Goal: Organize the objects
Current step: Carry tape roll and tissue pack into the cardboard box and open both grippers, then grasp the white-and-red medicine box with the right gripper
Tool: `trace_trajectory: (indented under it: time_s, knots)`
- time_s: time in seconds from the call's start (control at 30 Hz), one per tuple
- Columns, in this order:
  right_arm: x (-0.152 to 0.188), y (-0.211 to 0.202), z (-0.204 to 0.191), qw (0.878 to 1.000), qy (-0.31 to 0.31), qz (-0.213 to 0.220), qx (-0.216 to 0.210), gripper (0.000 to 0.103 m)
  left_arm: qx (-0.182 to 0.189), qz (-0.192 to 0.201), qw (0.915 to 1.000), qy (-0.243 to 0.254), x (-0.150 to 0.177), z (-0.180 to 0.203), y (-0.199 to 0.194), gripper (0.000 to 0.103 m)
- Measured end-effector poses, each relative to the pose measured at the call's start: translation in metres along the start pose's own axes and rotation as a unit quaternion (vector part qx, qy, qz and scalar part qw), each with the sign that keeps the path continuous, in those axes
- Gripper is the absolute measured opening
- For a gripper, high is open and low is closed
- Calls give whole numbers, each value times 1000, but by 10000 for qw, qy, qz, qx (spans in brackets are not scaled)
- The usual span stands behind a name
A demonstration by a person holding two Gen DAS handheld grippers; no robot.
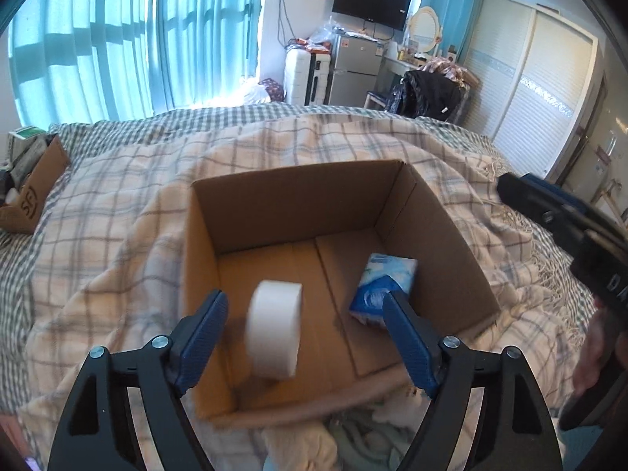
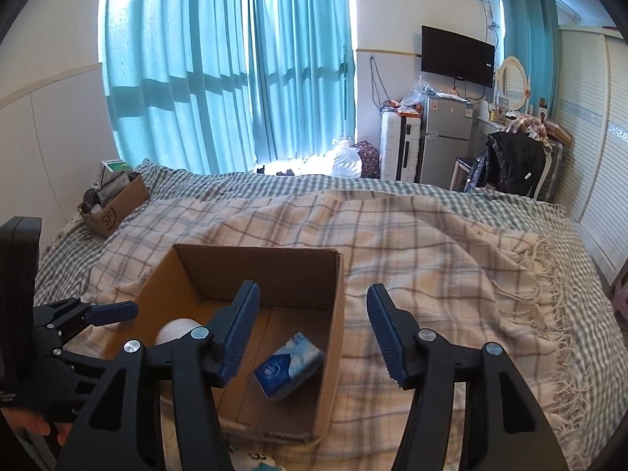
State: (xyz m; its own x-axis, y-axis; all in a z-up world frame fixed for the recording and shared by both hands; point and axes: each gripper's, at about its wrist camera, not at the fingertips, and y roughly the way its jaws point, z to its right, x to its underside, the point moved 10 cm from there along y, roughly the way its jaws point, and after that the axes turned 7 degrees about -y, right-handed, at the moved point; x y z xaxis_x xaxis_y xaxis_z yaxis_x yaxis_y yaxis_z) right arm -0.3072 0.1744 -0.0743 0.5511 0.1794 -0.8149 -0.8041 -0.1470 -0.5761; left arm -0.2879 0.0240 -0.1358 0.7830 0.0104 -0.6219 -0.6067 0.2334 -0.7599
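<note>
So far you have a white paper roll [image 1: 274, 327] and a blue tissue pack [image 1: 382, 290] inside the open cardboard box [image 1: 298, 196] on the plaid blanket [image 2: 451, 259], while your left gripper [image 1: 310, 337] and right gripper [image 2: 312, 329] both gape wide, empty; further loose items are not clearly visible.

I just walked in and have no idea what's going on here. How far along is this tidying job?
Partly done, it seems. A blue tissue pack lies in the open cardboard box on the bed. A white paper roll, blurred, is in or just over the box between the open left gripper fingers. The right gripper is open and holds nothing. Cloth items by the box's near edge may be left.
</note>
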Motion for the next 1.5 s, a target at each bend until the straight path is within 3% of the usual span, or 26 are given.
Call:
trace_trajectory:
  time_s: [0.43, 0.63, 0.93, 1.1, 1.2, 1.5]
  knots:
    - [1, -127, -11, 9982, -337, 337, 353, 63, -446, 609, 9967, -307, 37, -28, -113, 84]
    - [25, -161, -29, 9980, -428, 262, 391, 65, -645, 731, 9947, -311, 76, -30, -136, 84]
    - [127, -134, -59, 9980, -317, -522, 165, 65, -873, 252, 9949, -441, 168, -29, -94, 84]
    - [179, -103, -75, 9948, -229, -979, -186, 65, -1128, -77, 9935, -110, 208, -21, -65, 84]
    - [197, -88, -87, 9917, -224, -1199, -414, 65, -1223, 30, 9924, -102, 216, -23, -62, 84]
    - [215, -72, -113, 9861, -226, -1414, -841, 65, -975, -162, 9943, -411, 220, -33, -48, 84]
